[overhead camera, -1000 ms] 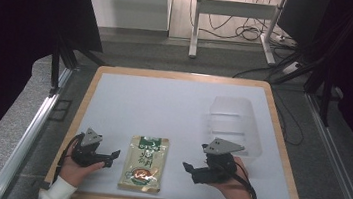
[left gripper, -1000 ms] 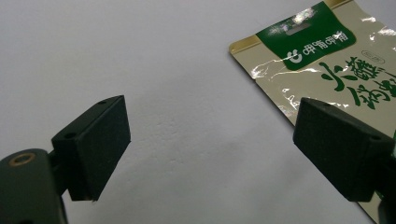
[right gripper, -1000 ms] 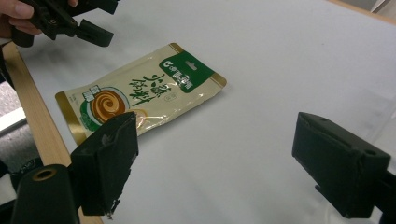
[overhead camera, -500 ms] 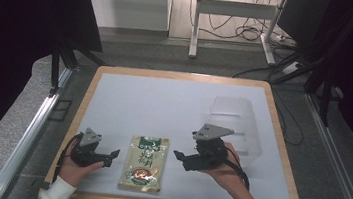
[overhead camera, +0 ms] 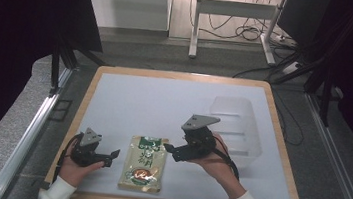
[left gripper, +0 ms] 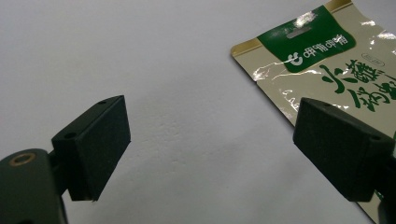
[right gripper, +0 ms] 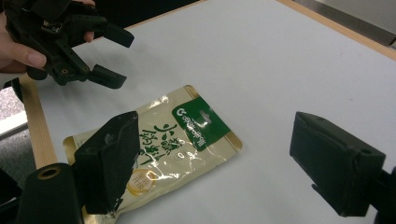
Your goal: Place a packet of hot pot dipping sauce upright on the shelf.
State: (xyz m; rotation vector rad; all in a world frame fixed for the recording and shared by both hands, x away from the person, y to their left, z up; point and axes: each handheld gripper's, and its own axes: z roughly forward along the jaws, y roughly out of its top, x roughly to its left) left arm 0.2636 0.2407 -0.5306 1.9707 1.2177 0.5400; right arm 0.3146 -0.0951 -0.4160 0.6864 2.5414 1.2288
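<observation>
Right gripper [overhead camera: 168, 151] hovers with jaws spread just beside the pouch [overhead camera: 144, 164], whose long axis runs away from the person; left gripper [overhead camera: 110, 156], also spread, waits opposite.

High view looks forward and down from above the person's side over the whole table [overhead camera: 114, 97]; each gripper view sits close above the tabletop, looking along its own jaws, and all three share the pouch [overhead camera: 144, 164] [left gripper: 327, 70] [right gripper: 177, 140].
</observation>
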